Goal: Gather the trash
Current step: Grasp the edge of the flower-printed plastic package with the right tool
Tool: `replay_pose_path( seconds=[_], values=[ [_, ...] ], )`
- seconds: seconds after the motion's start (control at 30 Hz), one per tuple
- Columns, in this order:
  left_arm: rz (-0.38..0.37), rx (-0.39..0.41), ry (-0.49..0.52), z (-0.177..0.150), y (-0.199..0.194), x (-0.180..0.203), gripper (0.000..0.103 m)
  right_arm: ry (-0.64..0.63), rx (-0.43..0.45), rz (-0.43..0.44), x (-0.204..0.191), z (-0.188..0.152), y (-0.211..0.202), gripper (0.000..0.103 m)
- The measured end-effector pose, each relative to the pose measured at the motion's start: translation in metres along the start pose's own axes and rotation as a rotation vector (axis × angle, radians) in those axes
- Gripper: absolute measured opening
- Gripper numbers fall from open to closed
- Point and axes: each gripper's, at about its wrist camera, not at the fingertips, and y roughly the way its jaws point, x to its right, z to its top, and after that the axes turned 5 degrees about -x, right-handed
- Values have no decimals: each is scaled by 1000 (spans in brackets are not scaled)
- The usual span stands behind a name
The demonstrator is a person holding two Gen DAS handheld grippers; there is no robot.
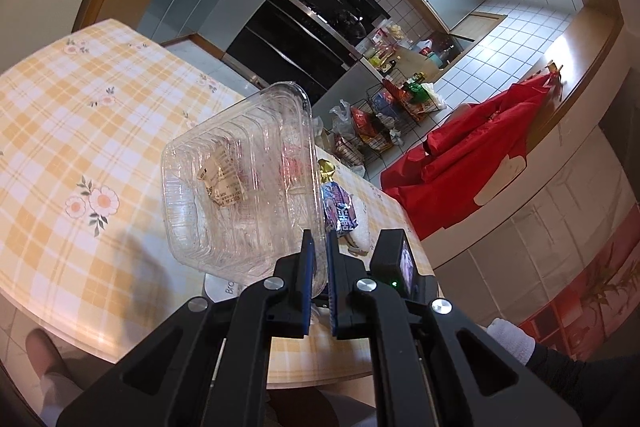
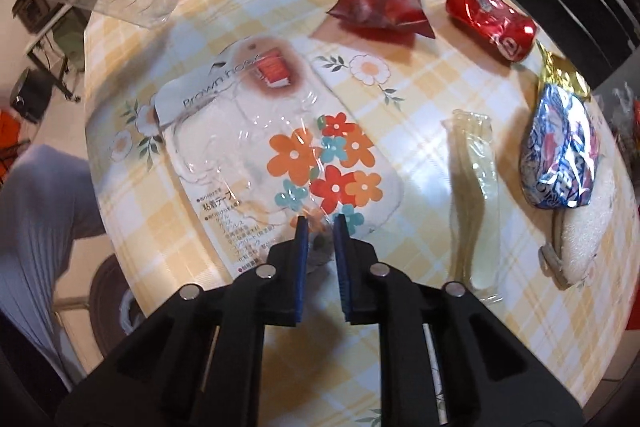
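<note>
Left gripper (image 1: 319, 247): jaws closed almost fully on the thin wall of a clear plastic tub (image 1: 236, 183); tub carried tilted above the table (image 1: 60, 131), mouth turned aside, apparently serving as the bin for the rubbish, with a crumpled printed scrap (image 1: 222, 183) already inside. Right gripper (image 2: 320, 227): pointed steeply down over the flowered blister pack (image 2: 280, 147) marked "Brown hook", jaws narrowed to a slim gap at the pack's near edge; clear film seemingly between the blue pads, though contact hard to confirm through the glare, so no firm grip claimed. Pack lying flat on the checked cloth, hence the steep approach to pinch an edge rather than the face. Beside it to the right, apart: a long clear sleeve (image 2: 476, 187), flat and empty-looking. Further right, near the table edge: a blue-and-silver wrapper (image 2: 560, 155) with a gold twisted end, resting partly on a white foam piece (image 2: 584, 235). At the far side: a creased dark-red packet (image 2: 380, 3) and a crushed red can (image 2: 492, 17), well separated, both uncollected. Tub visible again at upper left of the right wrist view, held clear of the table for the next drop.
</note>
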Motion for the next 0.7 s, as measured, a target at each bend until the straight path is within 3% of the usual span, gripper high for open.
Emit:
replay_pose_path(
  seconds=[0.07, 0.2, 0.33, 0.7],
  values=[
    [-7, -5, -15, -1, 1, -2, 6, -24, 9, -25, -5, 2, -1, 27],
    [-10, -2, -11, -2, -2, 1, 6, -28, 13, -29, -8, 5, 0, 27],
    [-13, 3, -14, -5, -5, 2, 6, 2, 20, 17, -8, 4, -1, 16],
    [11, 10, -16, -14, -20, 8, 6, 284, 296, 66, -11, -39, -58, 12]
  ],
)
